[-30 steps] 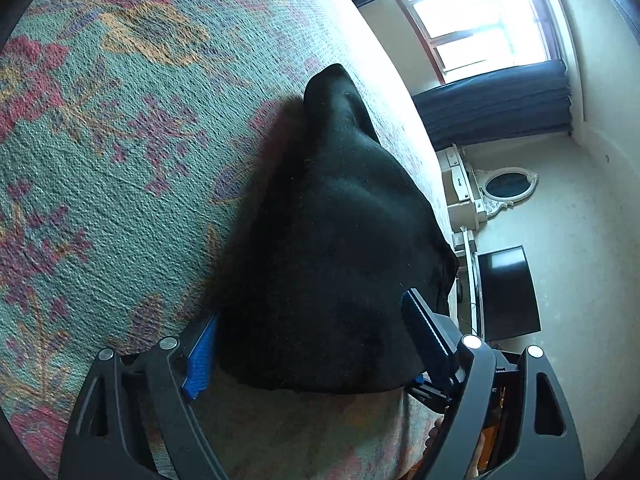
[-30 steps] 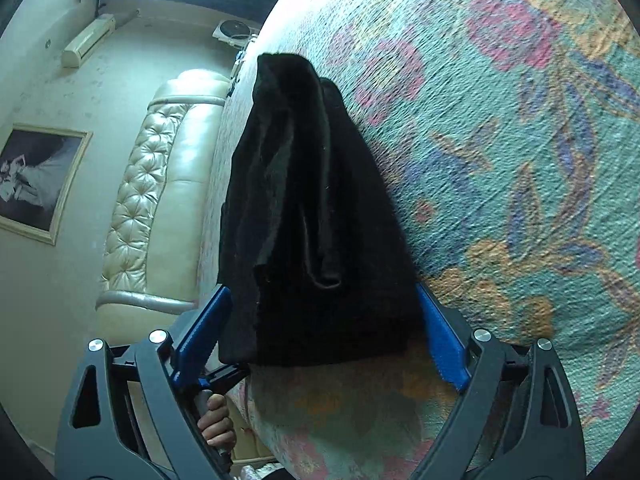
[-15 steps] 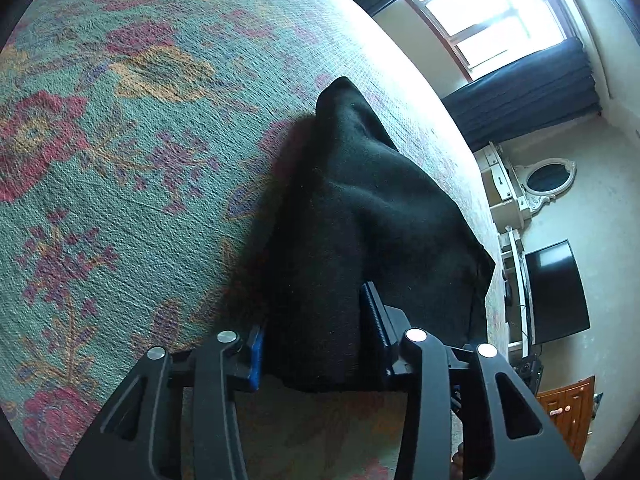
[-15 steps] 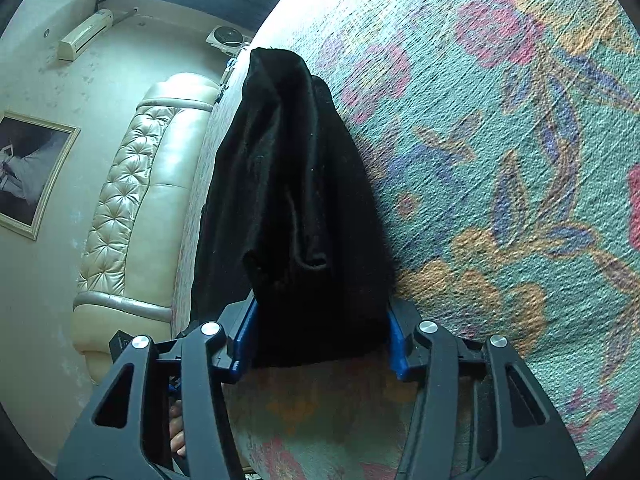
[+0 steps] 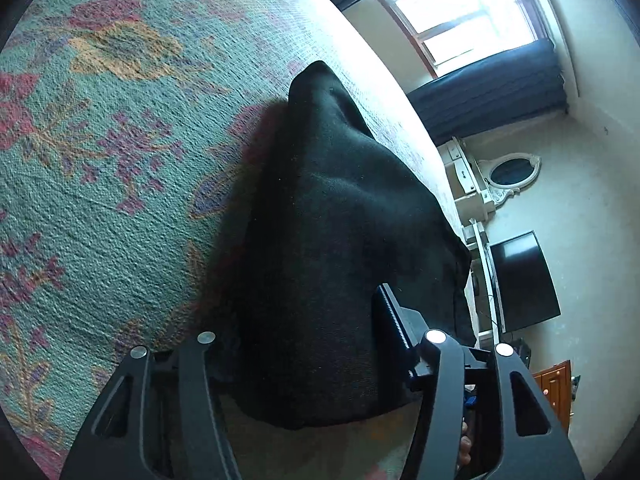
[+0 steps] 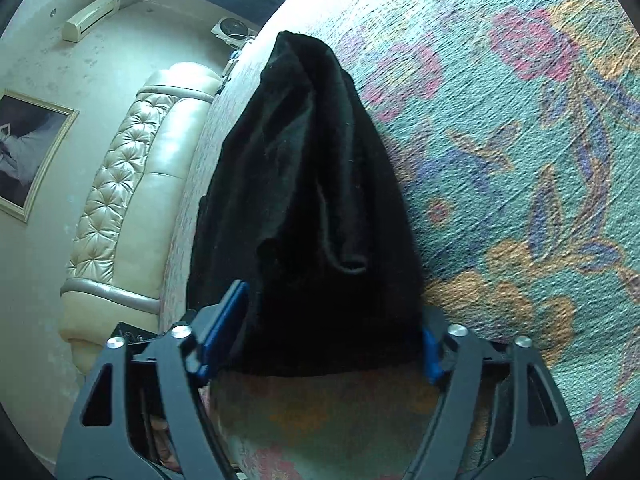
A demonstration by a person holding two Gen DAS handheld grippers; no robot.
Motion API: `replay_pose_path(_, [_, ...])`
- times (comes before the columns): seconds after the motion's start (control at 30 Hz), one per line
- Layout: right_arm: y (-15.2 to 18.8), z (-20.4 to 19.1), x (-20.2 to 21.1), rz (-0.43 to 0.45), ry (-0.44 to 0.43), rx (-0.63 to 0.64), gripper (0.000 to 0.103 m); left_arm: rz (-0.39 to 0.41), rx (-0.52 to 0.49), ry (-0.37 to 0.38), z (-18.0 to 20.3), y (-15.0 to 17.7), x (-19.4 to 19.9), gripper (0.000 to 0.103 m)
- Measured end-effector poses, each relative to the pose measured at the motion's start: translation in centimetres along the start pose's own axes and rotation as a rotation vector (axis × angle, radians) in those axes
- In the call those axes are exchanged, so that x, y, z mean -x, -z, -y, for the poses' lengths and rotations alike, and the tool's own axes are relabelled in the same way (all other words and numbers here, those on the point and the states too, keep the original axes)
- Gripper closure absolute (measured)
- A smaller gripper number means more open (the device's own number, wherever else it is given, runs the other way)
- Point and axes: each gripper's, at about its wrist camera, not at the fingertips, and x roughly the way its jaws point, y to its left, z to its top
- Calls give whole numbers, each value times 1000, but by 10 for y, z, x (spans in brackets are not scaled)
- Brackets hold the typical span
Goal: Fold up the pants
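Note:
The black pants (image 5: 332, 248) lie in a long folded bundle on the floral bedspread (image 5: 100, 128). My left gripper (image 5: 304, 344) is shut on the near end of the bundle, and the cloth hides its left pad. In the right wrist view the same pants (image 6: 308, 200) run away from me. My right gripper (image 6: 332, 332) is shut on their near end, with blue pads pressing both sides of the cloth.
The bed edge runs close along the pants on their outer side in both views. Beyond it are a dresser with an oval mirror (image 5: 512, 172), a dark screen (image 5: 524, 280) and a window. A tufted cream headboard (image 6: 132, 184) is in the right wrist view.
Both grippers went from wide open around the pants' end to closed on the cloth. In the last half second they hold the grip and the bundle's near end looks slightly lifted.

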Motion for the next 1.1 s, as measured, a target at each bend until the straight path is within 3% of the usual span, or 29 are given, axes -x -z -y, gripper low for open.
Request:
replay_pose_path(0.03, [1, 4, 2, 2, -16, -4, 51, 2, 4, -1, 1, 1, 2, 55])
replay_pose_path(0.2, [3, 9, 6, 7, -49, -41, 56, 13, -44, -73, 17, 6, 5, 63])
replay_pose_path(1.1, [22, 28, 28, 4, -85, -72, 58, 7, -40, -146, 26, 8, 5, 65])
